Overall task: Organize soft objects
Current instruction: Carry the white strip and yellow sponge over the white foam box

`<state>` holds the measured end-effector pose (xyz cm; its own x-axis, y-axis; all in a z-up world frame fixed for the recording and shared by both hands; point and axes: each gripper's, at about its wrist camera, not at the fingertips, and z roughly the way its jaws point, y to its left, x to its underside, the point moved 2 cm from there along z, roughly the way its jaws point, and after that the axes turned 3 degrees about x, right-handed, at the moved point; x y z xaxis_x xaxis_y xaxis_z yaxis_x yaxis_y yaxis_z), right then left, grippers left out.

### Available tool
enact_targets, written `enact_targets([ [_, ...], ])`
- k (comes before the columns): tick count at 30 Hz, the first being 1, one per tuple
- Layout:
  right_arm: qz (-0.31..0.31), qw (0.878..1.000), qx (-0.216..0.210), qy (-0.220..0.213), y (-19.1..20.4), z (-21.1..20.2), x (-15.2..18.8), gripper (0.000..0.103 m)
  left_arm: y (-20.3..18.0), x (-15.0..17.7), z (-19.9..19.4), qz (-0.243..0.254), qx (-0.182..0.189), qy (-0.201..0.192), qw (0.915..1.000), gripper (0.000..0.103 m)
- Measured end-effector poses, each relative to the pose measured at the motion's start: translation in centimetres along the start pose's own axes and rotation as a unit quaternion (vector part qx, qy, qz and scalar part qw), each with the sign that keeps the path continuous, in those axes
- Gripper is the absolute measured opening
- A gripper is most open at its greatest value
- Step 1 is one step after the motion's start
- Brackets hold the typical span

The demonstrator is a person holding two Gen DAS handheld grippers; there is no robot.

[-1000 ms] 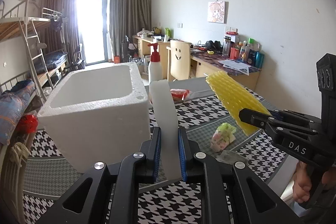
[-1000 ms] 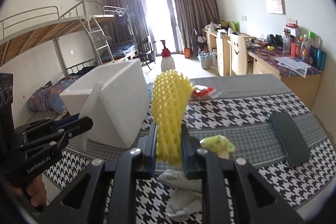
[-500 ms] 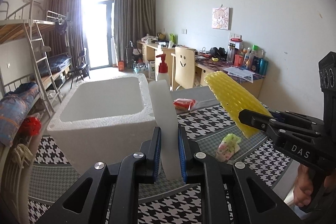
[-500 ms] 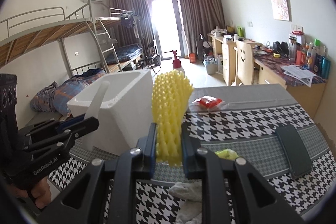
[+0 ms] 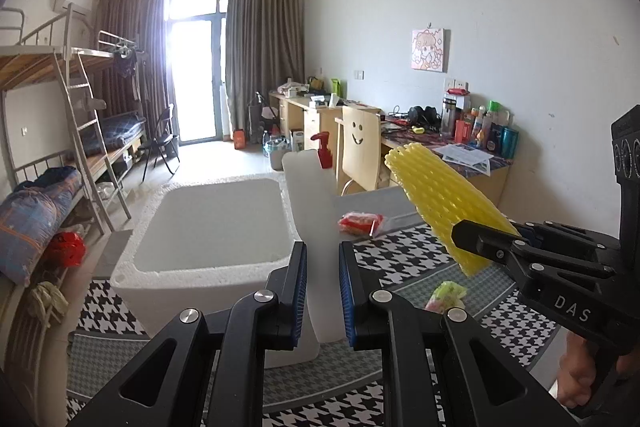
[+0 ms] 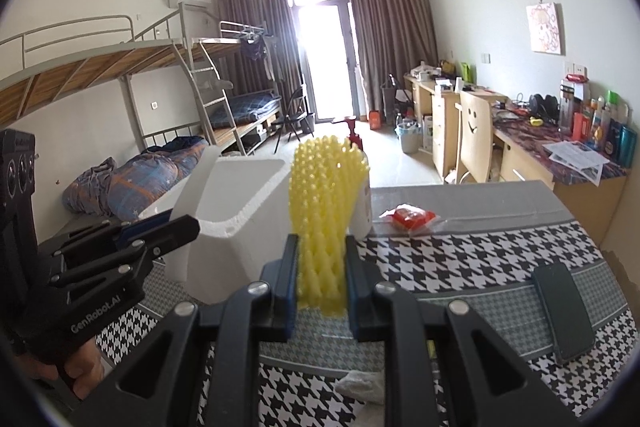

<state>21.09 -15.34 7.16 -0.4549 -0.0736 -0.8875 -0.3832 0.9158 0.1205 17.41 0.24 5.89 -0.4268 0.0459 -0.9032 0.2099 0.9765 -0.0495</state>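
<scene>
We hold both pieces above the tabletop (image 6: 460,251), nothing boxed yet. Our left gripper (image 5: 322,291) pinches a smooth white foam strip (image 5: 308,195); our right gripper (image 6: 321,283) clamps a knobbly yellow foam net (image 6: 324,195). The empty white foam box (image 5: 216,223) sits near the tabletop's left edge; a crumpled green wrapper (image 5: 446,295) remains.

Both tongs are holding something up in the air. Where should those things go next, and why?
Probably over the open white foam box. The left tongs grip a white foam strip, the right tongs a yellow foam net; both are lifted, and the box looks empty.
</scene>
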Motion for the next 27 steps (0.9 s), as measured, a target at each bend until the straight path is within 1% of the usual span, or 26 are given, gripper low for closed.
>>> enact_targets([
  [7, -0.004, 1.0, -0.004, -0.009, 0.7, 0.3, -1.3, 0.023, 1.0, -1.1, 0.2, -0.004, -0.009, -0.011, 0.9999, 0.017],
  [16, -0.006, 1.0, -0.003, -0.007, 1.1, 1.1, -2.2, 0.023, 1.5, -2.2, 0.8, -0.004, -0.013, -0.016, 0.9998, 0.017],
  [22, -0.005, 1.0, -0.007, -0.012, 1.4, 1.1, -2.9, 0.023, 2.3, -3.1, 1.1, -0.007, -0.03, -0.023, 0.9993, 0.017],
  [27, -0.009, 1.0, -0.014, -0.006, 2.1, 1.9, -3.5, 0.023, 3.4, -3.7, 1.3, -0.014, -0.04, -0.025, 0.9988, 0.017],
])
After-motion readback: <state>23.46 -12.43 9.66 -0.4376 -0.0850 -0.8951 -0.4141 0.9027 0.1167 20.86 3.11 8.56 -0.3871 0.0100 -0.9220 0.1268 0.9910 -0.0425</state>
